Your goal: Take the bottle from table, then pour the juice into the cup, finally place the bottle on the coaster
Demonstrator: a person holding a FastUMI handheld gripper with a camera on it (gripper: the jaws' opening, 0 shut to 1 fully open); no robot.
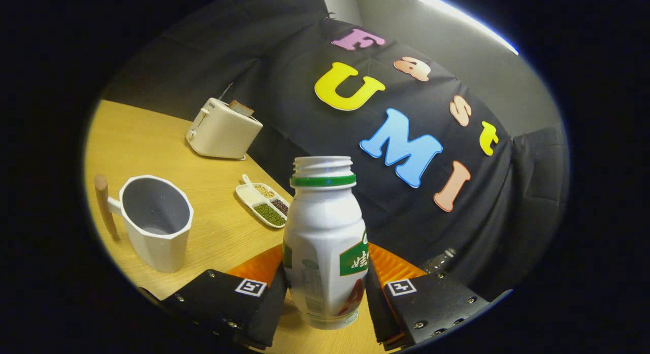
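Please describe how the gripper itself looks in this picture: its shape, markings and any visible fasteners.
The gripper has two blocky, angular jaws, one on each side of the bottle. Each jaw carries a small square white tag with a black coded pattern on its top face. Several small round screws show along the outer edges of the housings. Behind the jaws there is an orange ribbed part. No cables show.

Light wooden table (pixel 223 227), white cup (pixel 155 222) with wooden handle standing near the fingers, cream toaster (pixel 222 130) far back by the cloth wall, divided dish (pixel 263 205) of seeds between them, orange coaster (pixel 393 265) behind the bottle (pixel 325 242), gripper (pixel 325 306) clamping it.
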